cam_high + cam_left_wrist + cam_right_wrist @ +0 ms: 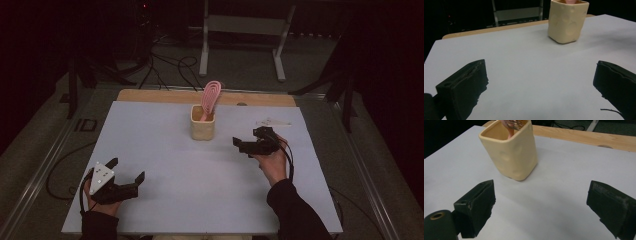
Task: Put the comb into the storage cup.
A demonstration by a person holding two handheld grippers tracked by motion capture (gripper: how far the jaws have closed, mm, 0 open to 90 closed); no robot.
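Two grippers: both empty, jaws spread wide, neither touching anything.
Right gripper (246,145): held low over the white table cover (165,150), just right of the cup and nearer to it than the other; its jaws point left toward the cup.
Left gripper (127,170): near the near-left corner of the cover, well apart from the cup.
Cup (202,123): cream square ceramic cup, upright at the far middle of the table; in the right gripper view (511,152) it sits just beyond the jaws.
Hairbrush (210,98): pink, standing in the cup, head up and leaning right over the rim.
Likely step: reach for the brush with the right gripper.
How to do it well: rise above the rim, close on the brush neck, lift straight up so the cup does not tip.
Clear plastic item (272,122): lying far right; keep off it.
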